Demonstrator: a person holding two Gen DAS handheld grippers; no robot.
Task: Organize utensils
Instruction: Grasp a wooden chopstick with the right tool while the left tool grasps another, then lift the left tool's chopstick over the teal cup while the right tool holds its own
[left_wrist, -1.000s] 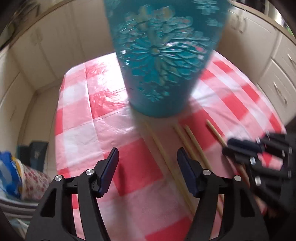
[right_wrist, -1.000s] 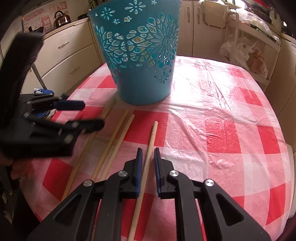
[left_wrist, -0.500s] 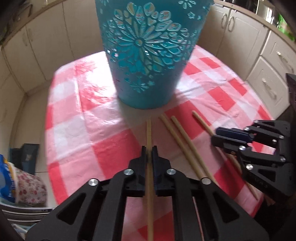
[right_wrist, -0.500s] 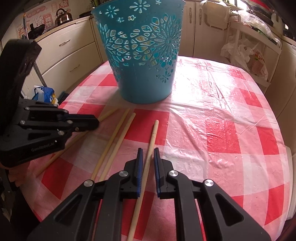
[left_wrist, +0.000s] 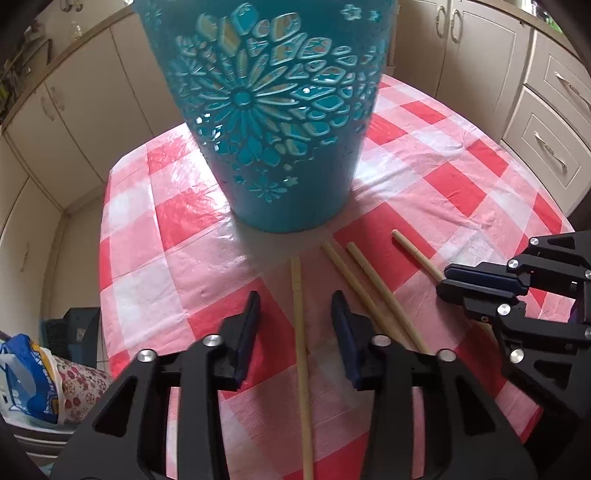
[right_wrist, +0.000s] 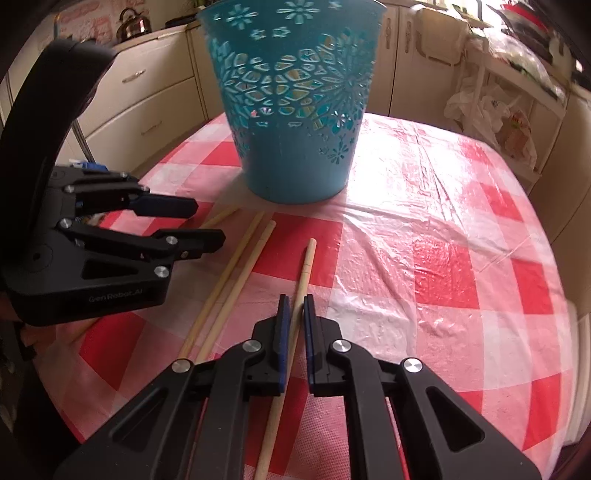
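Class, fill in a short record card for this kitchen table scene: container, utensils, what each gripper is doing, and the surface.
container: teal cut-out basket, upright
utensils: four wooden chopsticks, all lying on the cloth
left gripper: jaws opening, astride leftmost chopstick, pads clear of it
right gripper: shut on rightmost chopstick
surface: red-and-white checked tablecloth

"GenRobot.AI" embossed on the left gripper (right_wrist: 192, 225) body

My left wrist view looks steeply down along its fingers, close over the tablecloth (left_wrist: 177, 258). My right wrist view does likewise. Both share the teal basket (left_wrist: 280, 147) and chopsticks (left_wrist: 301, 332).
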